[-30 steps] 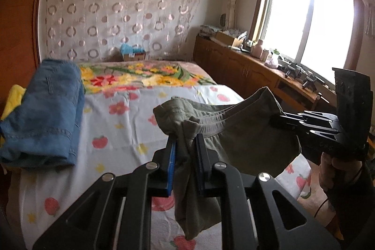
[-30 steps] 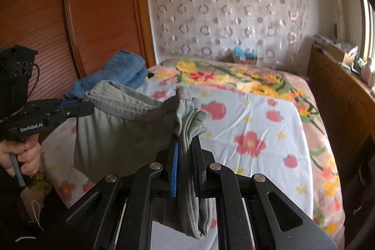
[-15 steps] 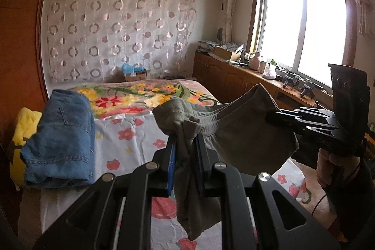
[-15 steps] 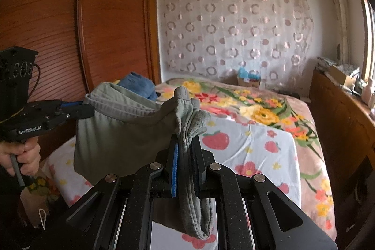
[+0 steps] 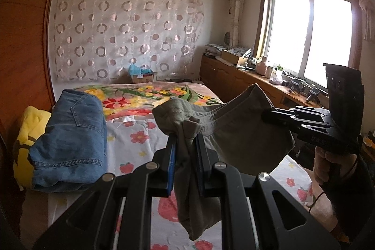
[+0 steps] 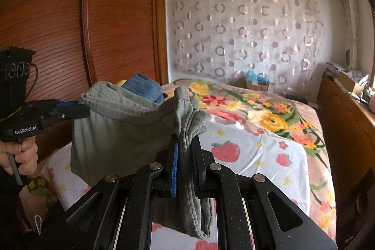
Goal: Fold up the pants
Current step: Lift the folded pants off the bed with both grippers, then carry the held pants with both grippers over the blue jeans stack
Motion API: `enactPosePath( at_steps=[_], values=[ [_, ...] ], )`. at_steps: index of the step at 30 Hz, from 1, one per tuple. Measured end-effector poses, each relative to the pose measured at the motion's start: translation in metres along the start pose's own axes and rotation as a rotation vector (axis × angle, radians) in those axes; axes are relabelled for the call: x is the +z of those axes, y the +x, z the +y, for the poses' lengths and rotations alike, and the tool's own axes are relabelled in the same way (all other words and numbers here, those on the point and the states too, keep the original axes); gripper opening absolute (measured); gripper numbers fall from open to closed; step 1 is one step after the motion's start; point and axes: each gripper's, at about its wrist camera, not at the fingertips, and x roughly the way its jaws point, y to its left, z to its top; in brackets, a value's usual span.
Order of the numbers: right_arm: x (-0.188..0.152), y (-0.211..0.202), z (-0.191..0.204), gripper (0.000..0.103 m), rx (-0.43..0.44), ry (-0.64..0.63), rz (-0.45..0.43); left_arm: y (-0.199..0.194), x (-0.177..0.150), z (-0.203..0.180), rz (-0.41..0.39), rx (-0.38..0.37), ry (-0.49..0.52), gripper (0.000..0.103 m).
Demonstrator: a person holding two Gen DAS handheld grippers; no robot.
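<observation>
**Olive pants held up between both grippers over the bed**

So the olive-grey pants (image 5: 246, 139) are off the mattress, strung between the two grippers above the near end of the bed (image 5: 140, 151). The left gripper (image 5: 185, 156) has its jaws squeezed nearly together on a bunched corner of the waistband, with a flap of cloth hanging below the blue pads. The right gripper (image 6: 185, 156) is the same deal, clamped tight on the other bunched end, grey fabric drooping under it. Between them the waistband sags a bit and the body of the pants hangs down like a pouch, clear of the strawberry-print sheet (image 6: 257, 156).

A folded pair of blue jeans (image 5: 70, 139) sits at the left edge of the bed, on top of something yellow (image 5: 25, 139), well apart from the pants
</observation>
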Motion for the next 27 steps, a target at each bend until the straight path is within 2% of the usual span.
enactPosePath(
  at_steps=[11, 27],
  values=[
    [0.025, 0.036, 0.003, 0.007, 0.024, -0.034, 0.031, 0.015, 0.013, 0.030, 0.006, 0.031, -0.036, 0.013],
    [0.084, 0.086, 0.007, 0.007, 0.074, -0.082, 0.006, 0.013, 0.043, 0.071, -0.026, 0.111, -0.033, 0.013]
  ],
)
